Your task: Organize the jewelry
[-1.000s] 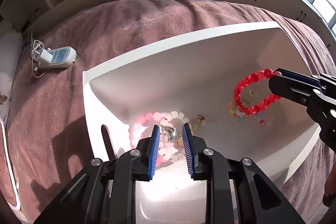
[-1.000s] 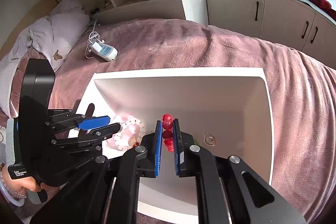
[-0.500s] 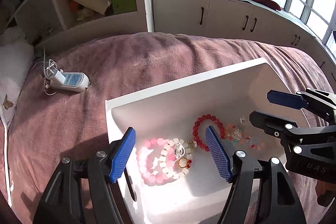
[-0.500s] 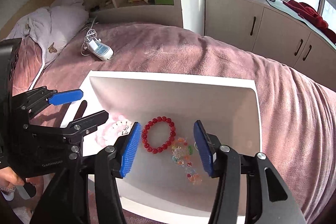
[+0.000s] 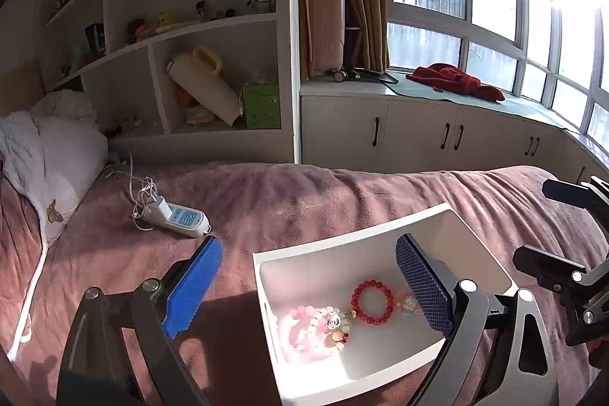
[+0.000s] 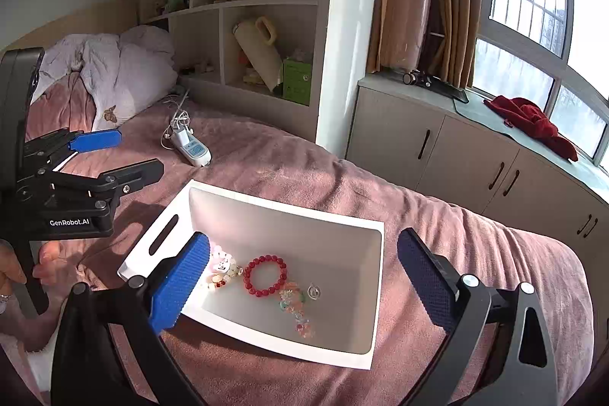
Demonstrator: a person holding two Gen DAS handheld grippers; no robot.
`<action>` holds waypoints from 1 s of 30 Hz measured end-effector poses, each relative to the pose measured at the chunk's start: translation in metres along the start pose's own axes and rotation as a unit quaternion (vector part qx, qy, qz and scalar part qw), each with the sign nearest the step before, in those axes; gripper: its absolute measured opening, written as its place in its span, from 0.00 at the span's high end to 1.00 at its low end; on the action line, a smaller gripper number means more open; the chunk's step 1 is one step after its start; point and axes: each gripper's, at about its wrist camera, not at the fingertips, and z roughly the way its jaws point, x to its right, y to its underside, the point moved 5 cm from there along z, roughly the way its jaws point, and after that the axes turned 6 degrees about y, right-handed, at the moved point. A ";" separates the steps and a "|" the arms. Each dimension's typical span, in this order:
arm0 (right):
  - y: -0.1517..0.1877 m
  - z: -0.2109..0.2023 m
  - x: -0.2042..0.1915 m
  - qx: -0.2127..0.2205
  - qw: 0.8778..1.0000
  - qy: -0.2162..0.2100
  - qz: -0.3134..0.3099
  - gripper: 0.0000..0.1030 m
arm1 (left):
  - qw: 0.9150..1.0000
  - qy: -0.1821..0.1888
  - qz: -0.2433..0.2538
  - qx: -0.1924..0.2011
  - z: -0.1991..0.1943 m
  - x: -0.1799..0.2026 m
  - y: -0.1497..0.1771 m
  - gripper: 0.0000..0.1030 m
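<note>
A white box (image 5: 342,240) (image 6: 289,208) sits on the pink bed cover. In it lie a red bead bracelet (image 5: 372,301) (image 6: 265,275), a pink and white bead bracelet (image 5: 304,331) (image 6: 222,263) with charms, and a clear multicolour bead bracelet (image 5: 409,303) (image 6: 295,307). My left gripper (image 5: 308,292) is wide open and empty, raised above the box's left side. My right gripper (image 6: 304,288) is wide open and empty, raised above the box. Each gripper shows in the other's view, the left gripper (image 6: 110,158) and the right gripper (image 5: 552,227).
A white power strip (image 5: 179,217) (image 6: 190,149) with cables lies on the bed behind the box. A pale pillow (image 5: 57,147) is at the left. Shelves (image 5: 190,63) and low cabinets (image 5: 418,136) stand behind the bed.
Both grippers let go of the jewelry, opened wide and rose up and back from the box. The red bracelet now lies in the box.
</note>
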 end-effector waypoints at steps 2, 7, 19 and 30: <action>0.004 -0.019 0.004 0.011 1.000 -0.001 0.006 0.05 | 1.000 -0.004 0.010 0.013 -0.017 0.006 0.006 0.08; 0.023 -0.061 0.021 0.031 0.999 0.005 0.033 0.05 | 0.998 0.033 0.033 0.029 -0.054 0.032 0.029 0.03; 0.078 -0.099 0.042 0.027 0.995 0.027 0.093 0.05 | 0.995 0.059 0.067 -0.037 -0.083 0.080 0.080 0.03; 0.122 -0.104 0.030 0.050 0.993 0.041 0.095 0.05 | 0.998 -0.051 -0.028 -0.030 -0.081 0.047 0.117 0.03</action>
